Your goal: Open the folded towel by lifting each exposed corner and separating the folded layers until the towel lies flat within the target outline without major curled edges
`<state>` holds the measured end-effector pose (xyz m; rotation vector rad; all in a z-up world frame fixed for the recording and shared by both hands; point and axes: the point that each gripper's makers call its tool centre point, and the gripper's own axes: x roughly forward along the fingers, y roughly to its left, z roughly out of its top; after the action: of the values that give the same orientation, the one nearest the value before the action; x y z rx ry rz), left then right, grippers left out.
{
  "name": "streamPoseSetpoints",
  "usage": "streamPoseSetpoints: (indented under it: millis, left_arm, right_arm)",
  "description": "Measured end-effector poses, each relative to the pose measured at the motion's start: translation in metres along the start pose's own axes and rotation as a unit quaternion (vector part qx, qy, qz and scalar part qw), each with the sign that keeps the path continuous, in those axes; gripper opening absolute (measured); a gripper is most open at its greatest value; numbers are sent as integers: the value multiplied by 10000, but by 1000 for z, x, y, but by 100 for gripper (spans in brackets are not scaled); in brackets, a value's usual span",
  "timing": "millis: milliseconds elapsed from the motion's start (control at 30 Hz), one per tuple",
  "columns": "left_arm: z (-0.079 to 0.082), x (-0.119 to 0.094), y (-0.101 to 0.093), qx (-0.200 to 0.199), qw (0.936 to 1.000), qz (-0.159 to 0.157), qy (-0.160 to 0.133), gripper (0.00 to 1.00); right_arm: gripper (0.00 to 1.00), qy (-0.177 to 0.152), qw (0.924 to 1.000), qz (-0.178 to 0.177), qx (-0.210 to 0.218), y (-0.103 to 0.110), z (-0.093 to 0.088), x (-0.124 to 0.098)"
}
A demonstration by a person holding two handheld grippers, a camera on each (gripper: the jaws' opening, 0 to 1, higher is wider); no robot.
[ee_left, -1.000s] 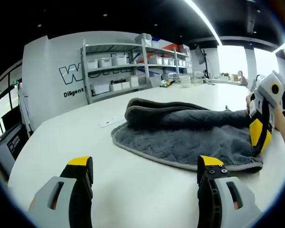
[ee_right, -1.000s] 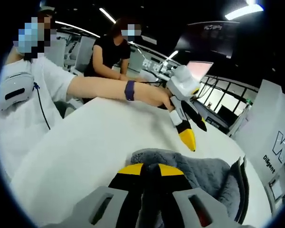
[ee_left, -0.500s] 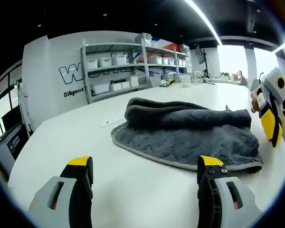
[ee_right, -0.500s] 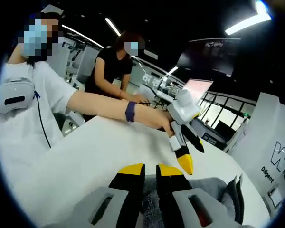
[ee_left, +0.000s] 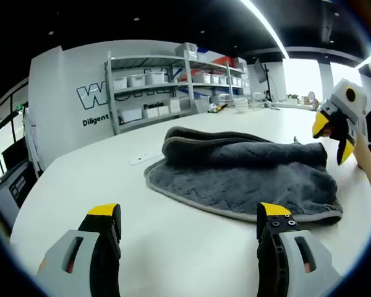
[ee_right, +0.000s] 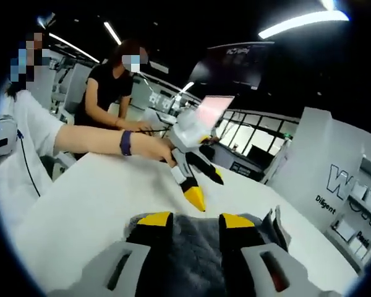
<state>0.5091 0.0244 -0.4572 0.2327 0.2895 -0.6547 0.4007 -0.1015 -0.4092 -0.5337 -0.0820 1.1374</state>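
Above towel (ee_left: 241, 173), right gripper (ee_left: 332, 131) raised, parted

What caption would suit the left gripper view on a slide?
Open left gripper faces a folded grey towel on a white table; the right gripper hovers beyond it.

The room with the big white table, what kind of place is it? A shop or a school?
Probably neither: it looks like a lab or workshop. Metal shelves full of storage bins stand against a wall with big lettering, a person works at another bench behind, and a grey towel lies on the white table for practice.
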Motion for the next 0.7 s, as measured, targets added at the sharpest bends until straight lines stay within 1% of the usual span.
streamPoseSetpoints:
  millis: [67,133,167,200,267,400,467,700]
  left_arm:
    - [0,0,0,3,10000,-3,3,89]
    - [1,0,0,3,10000,-7,-1,89]
    - [1,0,0,5,10000,-8,-3,89]
    - [1,0,0,4,10000,-10,-5,89]
    - [1,0,0,-1,10000,-12,-10,89]
    - [1,0,0,-3,10000,-12,-5,89]
    - [1,0,0,0,10000,-10,-2,89]
    - [1,0,0,-1,10000,-11,-5,89]
  right_arm:
    - [32,187,9995,-235,97,-10,-9,-3]
    - [37,216,9990,-296,239,-14,-12,-3]
    - [40,203,9981,-391,441,-19,-13,-4]
    - [41,216,9972,-464,537,-23,-15,-6]
    - [46,330,9958,-627,572,-30,-19,-8]
    - [58,488,9929,-832,690,-38,-26,-11]
    - [61,528,9908,-945,812,-43,-28,-13]
    - [67,631,9857,-1176,1030,-51,-35,-20]
